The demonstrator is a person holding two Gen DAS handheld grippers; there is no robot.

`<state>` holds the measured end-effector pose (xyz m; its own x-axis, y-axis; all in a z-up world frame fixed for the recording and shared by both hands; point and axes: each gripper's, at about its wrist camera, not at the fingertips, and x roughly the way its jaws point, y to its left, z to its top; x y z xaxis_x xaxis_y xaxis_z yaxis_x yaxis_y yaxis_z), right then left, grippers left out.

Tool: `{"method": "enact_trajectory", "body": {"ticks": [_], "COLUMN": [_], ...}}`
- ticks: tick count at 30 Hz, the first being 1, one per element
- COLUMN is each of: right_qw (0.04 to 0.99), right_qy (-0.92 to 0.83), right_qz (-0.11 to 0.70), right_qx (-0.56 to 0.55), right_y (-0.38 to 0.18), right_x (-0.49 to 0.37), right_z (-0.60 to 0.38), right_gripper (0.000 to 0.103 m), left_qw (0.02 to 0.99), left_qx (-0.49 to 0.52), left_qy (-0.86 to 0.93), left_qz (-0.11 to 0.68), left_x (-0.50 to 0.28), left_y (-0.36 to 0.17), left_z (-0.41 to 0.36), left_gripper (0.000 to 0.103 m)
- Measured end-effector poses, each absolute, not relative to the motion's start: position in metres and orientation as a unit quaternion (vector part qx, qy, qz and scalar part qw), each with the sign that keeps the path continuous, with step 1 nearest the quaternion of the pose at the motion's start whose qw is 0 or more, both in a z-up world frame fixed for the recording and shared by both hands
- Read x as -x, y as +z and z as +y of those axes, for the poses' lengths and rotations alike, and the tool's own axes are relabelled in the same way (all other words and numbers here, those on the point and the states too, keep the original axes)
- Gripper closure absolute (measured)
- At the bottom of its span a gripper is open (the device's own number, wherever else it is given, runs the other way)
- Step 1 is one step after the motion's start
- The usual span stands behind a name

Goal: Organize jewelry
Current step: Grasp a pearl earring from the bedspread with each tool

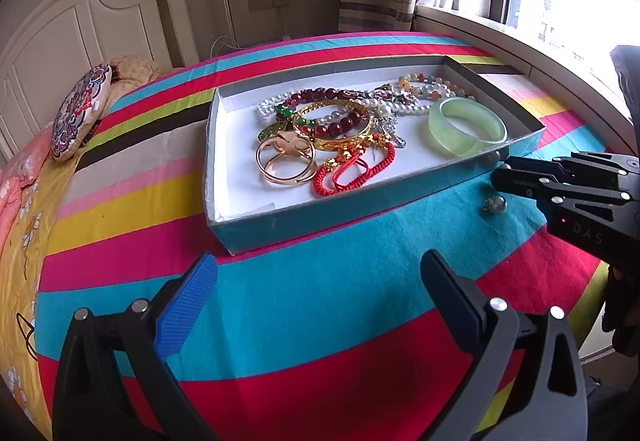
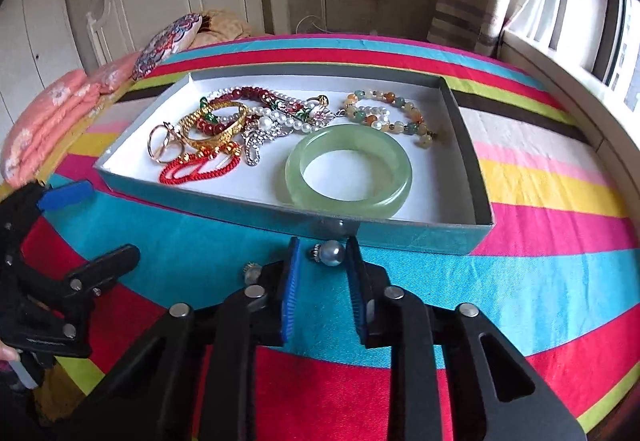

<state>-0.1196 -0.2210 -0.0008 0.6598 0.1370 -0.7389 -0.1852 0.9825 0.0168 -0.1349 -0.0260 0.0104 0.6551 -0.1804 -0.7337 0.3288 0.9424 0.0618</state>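
Observation:
A shallow teal box [image 1: 320, 215] [image 2: 400, 231] on the striped bedspread holds a green jade bangle [image 1: 466, 126] [image 2: 348, 171], gold bangles [image 1: 336, 125], bead and pearl strings [image 2: 384, 117] and a red cord bracelet [image 1: 352, 173] [image 2: 192, 165]. In front of the box lie two grey pearl earrings: one [image 2: 331, 253] sits between the tips of my right gripper [image 2: 324, 253], whose jaws stand narrowly apart around it; the other [image 1: 493, 205] [image 2: 252, 270] lies just left. In the left wrist view the right gripper's tips [image 1: 500, 173] are near the box wall. My left gripper [image 1: 316, 281] is wide open and empty over the bedspread.
A round embroidered cushion [image 1: 80, 113] [image 2: 168, 41] and folded pink bedding [image 2: 52, 117] lie at the left by the white headboard [image 1: 80, 21]. A window sill [image 1: 520, 29] and curtain run along the right. The left gripper shows at the left in the right wrist view [image 2: 80, 225].

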Motion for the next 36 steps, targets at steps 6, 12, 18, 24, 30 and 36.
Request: {"method": "enact_trajectory", "body": {"ticks": [6,12,18,24,30,36], "right_qw": [0.915,0.921,0.927,0.927,0.926,0.926], "right_qy": [0.093,0.095,0.102,0.107,0.109,0.108], "right_qz": [0.391,0.376,0.359,0.354,0.357,0.355], "right_qx": [0.001,-0.03,-0.045,-0.059,-0.066,-0.066], "right_y": [0.002,0.004,0.0,-0.004,-0.009,-0.01], "right_x": [0.128,0.147,0.162,0.167,0.168,0.169], "right_z": [-0.242,-0.273,-0.289,-0.294,-0.298,-0.298], "right_gripper": [0.085,0.085,0.085,0.085,0.085,0.085], "left_qw": [0.902,0.886,0.877,0.875,0.877,0.877], "left_qx": [-0.112,-0.037,-0.09,-0.128,-0.121,-0.131], "left_qy": [-0.143,-0.24,-0.251,-0.233,-0.232,-0.242], "left_qz": [0.392,0.395,0.399,0.404,0.402,0.394], "left_x": [0.136,0.144,0.142,0.132,0.129,0.135], "left_y": [0.011,0.022,0.017,0.009,0.008,0.008], "left_z": [-0.033,-0.057,-0.113,-0.142,-0.139,-0.142], "left_gripper": [0.002,0.002,0.024,0.055,0.066,0.078]}}
